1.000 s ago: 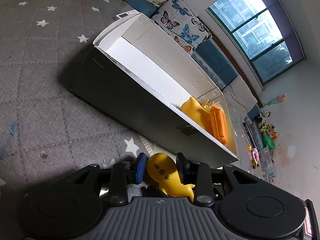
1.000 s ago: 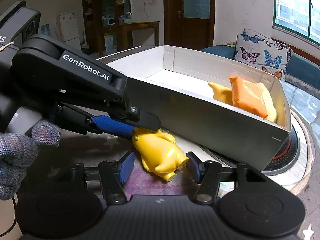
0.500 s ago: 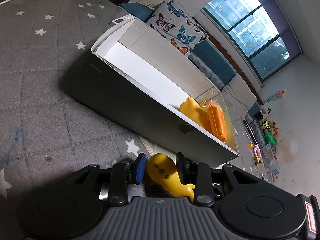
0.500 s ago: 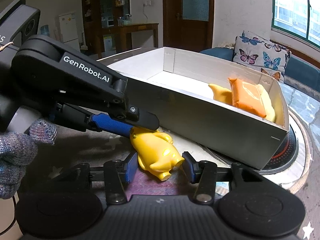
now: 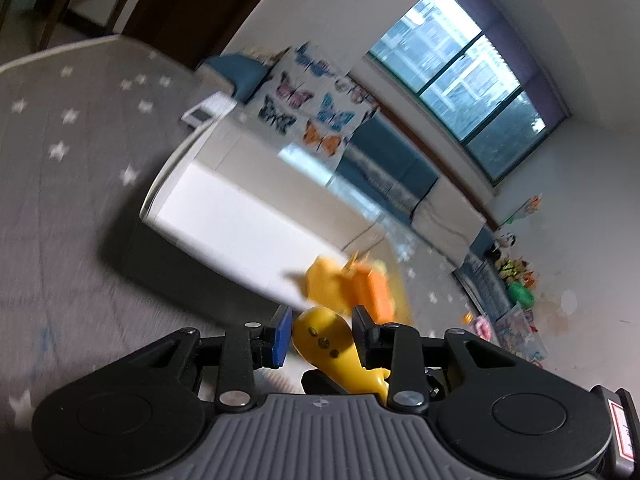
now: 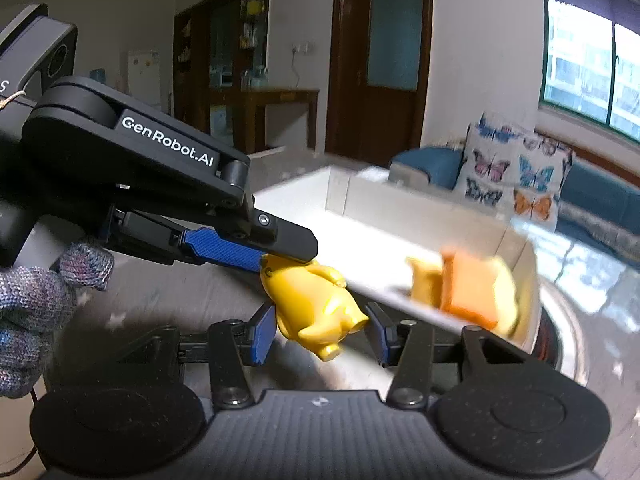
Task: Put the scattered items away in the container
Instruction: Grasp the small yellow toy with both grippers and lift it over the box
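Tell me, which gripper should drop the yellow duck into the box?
Left. The left gripper is shut on the yellow duck, with the box just ahead. The right gripper is open around it, not gripping.

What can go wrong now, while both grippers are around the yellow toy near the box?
The left gripper pinches only the end of the yellow toy; it may pivot or slip before reaching the white box. The right gripper is open around it, and both views are blurred by motion, so the grippers could collide.
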### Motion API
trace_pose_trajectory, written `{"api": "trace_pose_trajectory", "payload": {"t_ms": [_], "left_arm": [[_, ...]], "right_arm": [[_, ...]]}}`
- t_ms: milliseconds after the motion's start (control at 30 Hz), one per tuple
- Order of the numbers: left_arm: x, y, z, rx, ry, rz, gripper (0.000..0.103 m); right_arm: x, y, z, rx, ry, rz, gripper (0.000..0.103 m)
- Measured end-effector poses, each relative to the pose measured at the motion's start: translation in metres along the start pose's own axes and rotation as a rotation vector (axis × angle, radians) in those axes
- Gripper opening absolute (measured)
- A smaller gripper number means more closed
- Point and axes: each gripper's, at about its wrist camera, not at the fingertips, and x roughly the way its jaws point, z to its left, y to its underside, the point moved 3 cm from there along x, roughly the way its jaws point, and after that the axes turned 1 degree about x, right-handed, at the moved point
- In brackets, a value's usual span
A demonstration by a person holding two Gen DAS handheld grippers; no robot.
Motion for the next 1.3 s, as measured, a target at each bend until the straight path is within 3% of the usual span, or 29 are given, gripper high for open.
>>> {"api": "trace_pose_trajectory", "payload": {"t_ms": [233,433,867,1300], "left_arm": [[0.003,-0.033,-0.014,0.036,0.027,-0.063,0.034],[0.022,-0.059,-0.014,0.051,0.016,-0.070,0.034],[0.074,-0.079,0.020,-0.026,0.001,0.026,0.034],[0.106,-0.078,0.040,-0.072,0.000,0.122,0.034]], "right_arm": [[0.011,-0.035,-0.015,-0.005,0.032,-0.059,0.048],[0.035,-0.059,-0.030,-0.009,0.054,-0.054,0.048],[0.098,-0.069,-0.053,0.010,0.045,0.086,0.048],[0.123,-0.054,-0.058,0.015,0.042,0.201,0.048]]}}
